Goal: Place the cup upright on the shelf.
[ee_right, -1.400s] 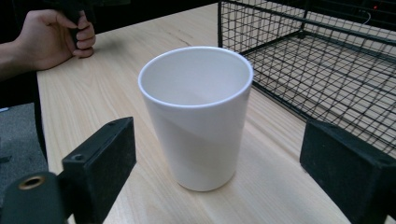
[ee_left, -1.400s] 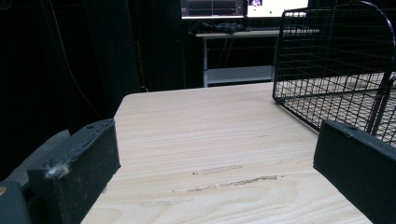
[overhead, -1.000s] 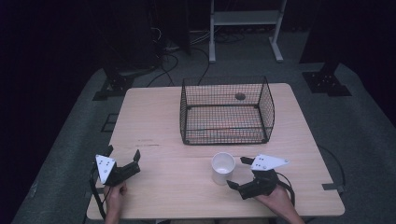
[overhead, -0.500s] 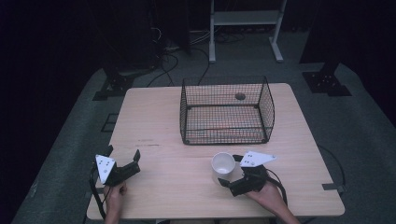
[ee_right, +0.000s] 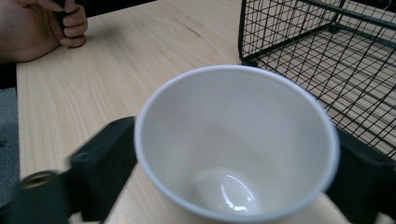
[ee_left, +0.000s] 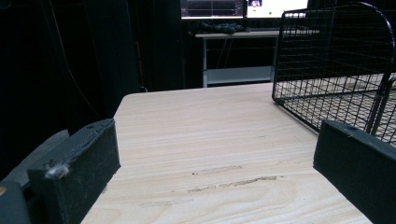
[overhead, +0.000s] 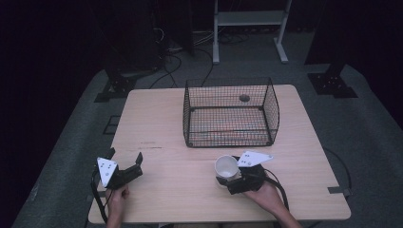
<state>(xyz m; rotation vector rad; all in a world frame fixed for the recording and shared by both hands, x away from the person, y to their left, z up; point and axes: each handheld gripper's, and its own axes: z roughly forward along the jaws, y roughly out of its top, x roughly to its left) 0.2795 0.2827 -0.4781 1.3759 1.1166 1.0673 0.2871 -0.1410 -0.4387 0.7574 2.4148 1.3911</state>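
White cup [ee_right: 236, 149] upright, mouth seemingly upward

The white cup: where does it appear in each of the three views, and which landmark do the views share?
High view: white cup at lower centre, in front of the wire basket.
Left gripper view: not in this picture.
Right gripper view: white cup at centre, between the black jaws.
Shared landmark: the wire basket.

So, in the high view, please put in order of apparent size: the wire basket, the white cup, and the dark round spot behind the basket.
1. Wire basket, clearly the largest.
2. White cup, far smaller, sitting nearer the camera.
3. Dark round spot, the smallest; it is farther away, yet clearly smaller.
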